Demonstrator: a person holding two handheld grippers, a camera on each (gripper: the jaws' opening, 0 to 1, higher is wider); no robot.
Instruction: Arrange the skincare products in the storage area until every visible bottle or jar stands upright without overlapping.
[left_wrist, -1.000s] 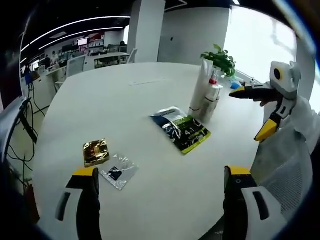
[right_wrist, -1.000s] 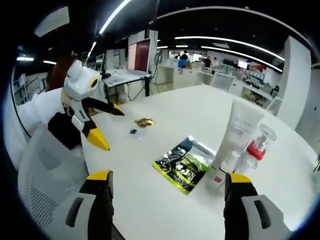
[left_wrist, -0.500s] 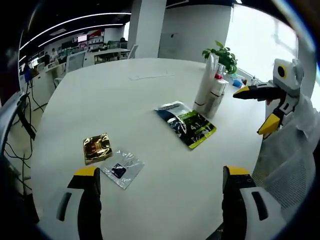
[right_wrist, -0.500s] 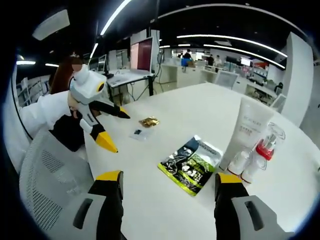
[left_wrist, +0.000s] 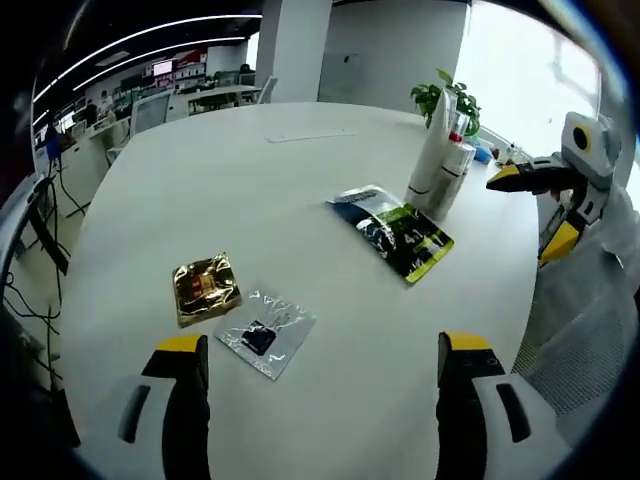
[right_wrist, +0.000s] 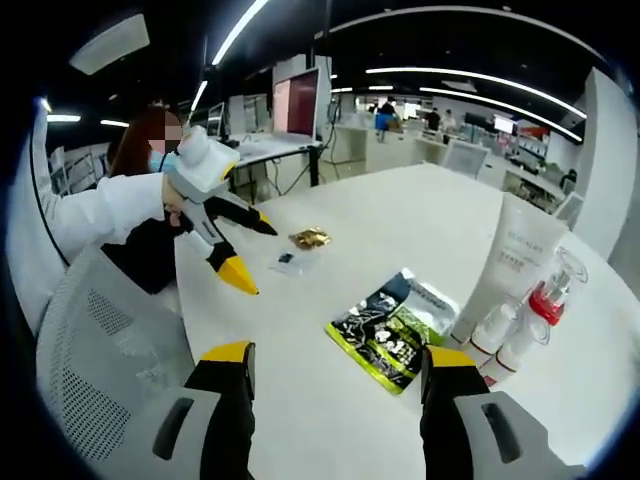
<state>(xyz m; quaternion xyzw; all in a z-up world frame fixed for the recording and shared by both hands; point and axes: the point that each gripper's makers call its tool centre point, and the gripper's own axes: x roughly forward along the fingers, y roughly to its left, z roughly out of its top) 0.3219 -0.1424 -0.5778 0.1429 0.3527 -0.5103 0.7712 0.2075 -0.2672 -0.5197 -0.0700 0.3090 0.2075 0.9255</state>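
Both grippers hover over the white table (left_wrist: 200, 190), jaws apart and holding nothing.
Upright tube (left_wrist: 432, 160) and bottles (left_wrist: 452, 172) stand upper right; green pouch (left_wrist: 395, 230) just beside them, gold packet (left_wrist: 203, 288) and clear bag (left_wrist: 266, 333) lower left.

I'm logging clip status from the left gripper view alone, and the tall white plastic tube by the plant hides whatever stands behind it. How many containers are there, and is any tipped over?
Observer: The right gripper view shows two small white bottles and a clear-capped bottle with a red collar beside the tall white tube. All look upright.
Operator: Is the right gripper holding anything?
Observer: No. The right gripper has its jaws apart and empty, short of the green-and-black foil pouch.
Operator: And the left one, seen from outside?
Observer: The left gripper is open and empty, near the white table's edge.
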